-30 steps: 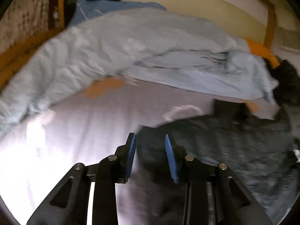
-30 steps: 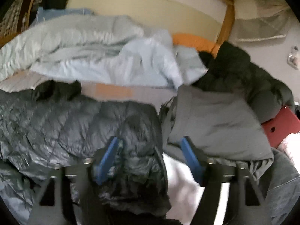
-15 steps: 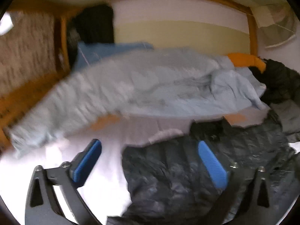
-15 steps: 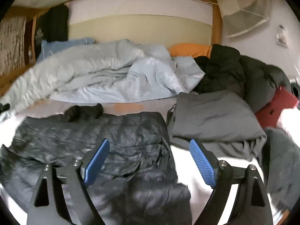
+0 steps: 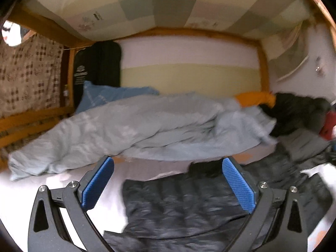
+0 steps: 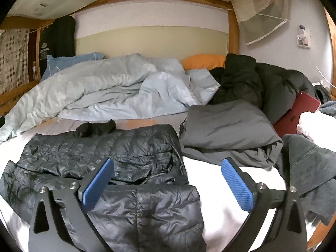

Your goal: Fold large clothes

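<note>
A dark quilted puffer jacket (image 6: pixel 136 147) lies spread on the white bed sheet (image 6: pixel 220 210), its near part doubled over. My right gripper (image 6: pixel 168 161) hovers above the jacket's near right part. Its jaws are opening, wide apart, and the blue pads (image 6: pixel 237 184) press on nothing. In the left wrist view the same jacket (image 5: pixel 189 205) lies below and to the right. My left gripper (image 5: pixel 168 161) stands open above its left edge, holding nothing.
A folded grey garment (image 6: pixel 226 126) lies right of the jacket, with a black coat pile (image 6: pixel 252 79) and a red flat thing (image 6: pixel 298 109) behind it. A rumpled light blue duvet (image 6: pixel 105 92) fills the back. Wooden bed rails (image 5: pixel 31 124) run along the left.
Both grippers opened wide and let go of the dark jacket, then drew back and rose. Both views tilted up, so more of the wall and ceiling shows.
</note>
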`<action>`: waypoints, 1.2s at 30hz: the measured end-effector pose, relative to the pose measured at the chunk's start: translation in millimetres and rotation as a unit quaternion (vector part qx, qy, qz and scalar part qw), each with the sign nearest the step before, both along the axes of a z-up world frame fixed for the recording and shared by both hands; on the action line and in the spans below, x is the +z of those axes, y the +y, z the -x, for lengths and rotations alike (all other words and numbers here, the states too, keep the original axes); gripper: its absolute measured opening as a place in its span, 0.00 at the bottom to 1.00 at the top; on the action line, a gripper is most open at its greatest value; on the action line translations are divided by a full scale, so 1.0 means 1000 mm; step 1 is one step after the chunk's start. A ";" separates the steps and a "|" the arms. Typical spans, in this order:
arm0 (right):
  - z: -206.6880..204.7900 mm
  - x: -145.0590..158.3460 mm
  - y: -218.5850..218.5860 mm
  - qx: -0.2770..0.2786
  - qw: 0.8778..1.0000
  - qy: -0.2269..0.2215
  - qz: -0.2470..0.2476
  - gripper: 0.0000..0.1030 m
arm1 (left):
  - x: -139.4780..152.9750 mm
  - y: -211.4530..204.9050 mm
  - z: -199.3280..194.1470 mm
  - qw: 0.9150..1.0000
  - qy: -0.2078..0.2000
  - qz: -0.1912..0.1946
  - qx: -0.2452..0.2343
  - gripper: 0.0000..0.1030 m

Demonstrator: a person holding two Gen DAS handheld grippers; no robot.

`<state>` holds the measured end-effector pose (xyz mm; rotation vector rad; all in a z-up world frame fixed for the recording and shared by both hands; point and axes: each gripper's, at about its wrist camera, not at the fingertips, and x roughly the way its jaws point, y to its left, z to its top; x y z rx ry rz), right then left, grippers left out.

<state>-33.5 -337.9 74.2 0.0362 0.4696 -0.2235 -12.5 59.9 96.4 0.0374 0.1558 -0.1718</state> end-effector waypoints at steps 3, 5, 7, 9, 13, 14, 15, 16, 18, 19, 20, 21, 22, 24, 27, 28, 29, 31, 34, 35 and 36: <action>0.000 0.000 0.001 0.001 1.000 0.000 0.001 1.00 | -0.008 -0.012 -0.004 1.000 0.020 -0.017 0.003 1.00; -0.003 -0.002 0.003 0.003 1.000 0.011 0.005 1.00 | -0.014 -0.018 -0.006 0.999 0.032 -0.025 0.001 1.00; -0.008 -0.007 0.006 0.005 0.999 0.030 0.017 1.00 | -0.019 -0.025 -0.007 0.999 0.039 -0.034 -0.003 1.00; -0.011 -0.011 0.008 0.002 0.999 0.039 0.030 1.00 | -0.022 -0.032 -0.005 0.998 0.038 -0.046 -0.004 1.00; -0.011 -0.010 0.009 0.008 0.999 0.035 0.026 1.00 | -0.030 -0.045 -0.008 0.996 0.052 -0.069 -0.017 1.00; -0.010 -0.009 0.009 0.011 0.999 0.032 0.025 1.00 | -0.032 -0.046 -0.008 0.996 0.055 -0.068 -0.023 1.00; -0.009 -0.008 0.010 0.014 0.999 0.028 0.025 1.00 | -0.032 -0.046 -0.008 0.996 0.055 -0.065 -0.030 1.00; -0.009 -0.009 0.011 0.016 0.999 0.025 0.027 1.00 | -0.032 -0.046 -0.006 0.996 0.053 -0.062 -0.036 1.00; -0.010 -0.011 0.010 0.026 0.999 0.026 0.021 1.00 | -0.031 -0.049 0.000 0.996 0.038 -0.065 -0.038 1.00; -0.014 -0.014 0.008 0.024 0.999 0.033 0.017 1.00 | -0.030 -0.051 0.003 0.997 0.025 -0.072 -0.028 1.00; -0.018 -0.017 0.005 0.015 0.999 0.041 0.014 1.00 | -0.030 -0.053 0.007 0.997 0.009 -0.079 -0.015 1.00; -0.019 -0.018 0.003 0.008 0.999 0.047 0.010 1.00 | -0.029 -0.054 0.011 0.996 -0.004 -0.086 -0.003 1.00; -0.022 -0.021 -0.001 0.004 0.999 0.053 0.000 1.00 | -0.028 -0.054 0.012 0.996 -0.011 -0.090 0.004 1.00; -0.022 -0.022 -0.008 0.007 0.998 0.055 -0.026 1.00 | -0.026 -0.054 0.013 0.996 -0.013 -0.091 0.008 1.00; -0.017 -0.018 -0.013 0.004 0.998 0.045 -0.042 1.00 | -0.024 -0.053 0.015 0.996 -0.015 -0.086 0.007 1.00; -0.015 -0.017 -0.014 0.004 0.998 0.041 -0.042 1.00 | -0.025 -0.053 0.015 0.996 -0.014 -0.087 0.007 1.00; -0.015 -0.016 -0.014 0.004 0.998 0.039 -0.041 1.00 | -0.025 -0.053 0.015 0.996 -0.014 -0.088 0.009 1.00; -0.015 -0.017 -0.014 0.002 0.998 0.040 -0.038 1.00 | -0.024 -0.053 0.017 0.996 -0.010 -0.087 0.008 1.00; -0.016 -0.019 -0.012 0.007 0.998 0.047 -0.036 1.00 | -0.024 -0.052 0.022 0.997 0.018 -0.080 -0.001 1.00; -0.017 -0.019 -0.011 0.007 0.998 0.048 -0.034 1.00 | -0.024 -0.051 0.026 0.997 0.022 -0.074 -0.004 1.00; -0.017 -0.019 -0.010 0.005 0.998 0.049 -0.030 1.00 | -0.026 -0.050 0.030 0.997 0.025 -0.071 -0.008 1.00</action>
